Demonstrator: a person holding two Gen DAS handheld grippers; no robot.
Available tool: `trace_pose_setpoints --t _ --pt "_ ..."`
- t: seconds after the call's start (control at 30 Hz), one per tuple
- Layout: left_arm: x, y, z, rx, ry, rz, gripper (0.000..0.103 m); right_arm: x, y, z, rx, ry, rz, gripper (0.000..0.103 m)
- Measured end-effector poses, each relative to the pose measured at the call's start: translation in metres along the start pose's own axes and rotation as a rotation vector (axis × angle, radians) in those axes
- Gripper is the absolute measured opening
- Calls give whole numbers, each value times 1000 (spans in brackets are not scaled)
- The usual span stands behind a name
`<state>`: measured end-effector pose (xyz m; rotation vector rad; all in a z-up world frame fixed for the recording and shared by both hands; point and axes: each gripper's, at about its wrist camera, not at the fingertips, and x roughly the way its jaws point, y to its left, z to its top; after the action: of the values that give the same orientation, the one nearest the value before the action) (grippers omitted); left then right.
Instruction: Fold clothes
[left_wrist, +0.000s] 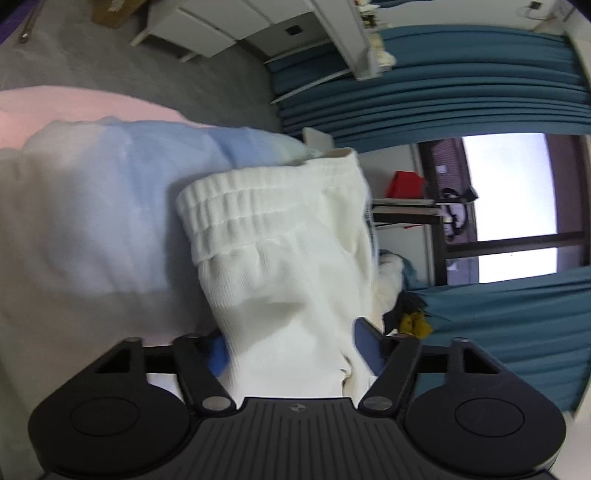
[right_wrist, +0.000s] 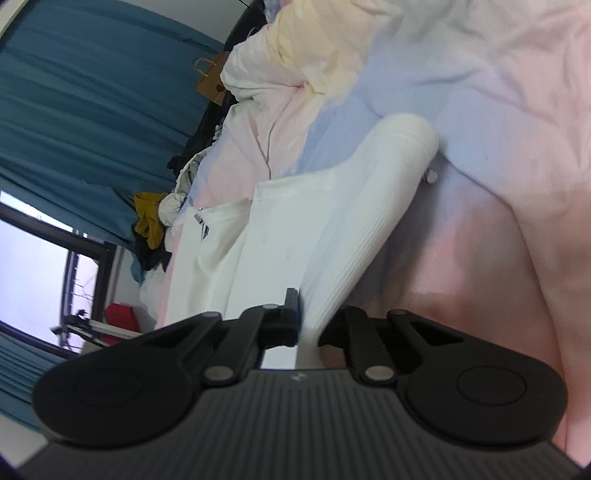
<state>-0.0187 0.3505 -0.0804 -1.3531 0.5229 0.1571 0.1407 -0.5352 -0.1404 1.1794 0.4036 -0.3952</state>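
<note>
A white ribbed garment (left_wrist: 284, 266) with an elastic band hangs in front of the left wrist camera, over a bed with pastel pink and blue bedding (left_wrist: 92, 192). My left gripper (left_wrist: 291, 354) is shut on the garment's edge, and cloth fills the gap between its blue-padded fingers (left_wrist: 216, 354). In the right wrist view the same white garment (right_wrist: 354, 221) stretches away from me across the bedding (right_wrist: 498, 184). My right gripper (right_wrist: 308, 325) is shut on a ribbed part of it.
Teal curtains (left_wrist: 461, 85) and a window (left_wrist: 509, 184) stand beyond the bed. A pile of clothes (right_wrist: 155, 218) with a yellow piece lies at the bed's far end. A rumpled quilt (right_wrist: 295, 55) and a paper bag (right_wrist: 210, 81) sit behind.
</note>
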Motion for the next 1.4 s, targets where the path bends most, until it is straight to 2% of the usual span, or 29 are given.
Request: trace_pose_setpoints --t 0.07,0.1,0.13,0.23,0.37,0.53,0.73,0.8,0.93,1.07,1.2,1.4 --pt "2 -2 0 21 -4 -1 32 1 4 0 -30 -15 -6 8" --pt "3 -4 0 34 -9 0 23 1 7 0 -42 -26 -5 8" --pt "3 -6 0 51 -18 3 3 -1 8 0 -43 -39 3 8" --pt "-5 -14 -4 103 -62 -10 3 -9 13 1 -46 -78 30 8" --pt "-29 -22 -10 121 -98 -84 2 -31 20 7 -75 -124 80 7" --pt "-58 -24 -4 76 -76 -127 2 -66 31 17 -95 -209 134 7" --pt "-46 -58 28 108 -58 -146 2 -48 90 28 -218 -221 149 7" --pt "-24 -78 42 126 -46 -145 2 -28 119 34 -279 -225 142 7" --pt "43 -111 74 136 -11 -119 2 34 182 37 -476 -238 95 7" --pt "122 -137 106 159 14 -61 3 123 222 38 -522 -185 56 8" --pt "207 -154 125 219 20 34 3 218 244 30 -587 -134 -26 8" --pt "303 -172 133 297 18 134 6 308 240 8 -665 -74 -101 10"
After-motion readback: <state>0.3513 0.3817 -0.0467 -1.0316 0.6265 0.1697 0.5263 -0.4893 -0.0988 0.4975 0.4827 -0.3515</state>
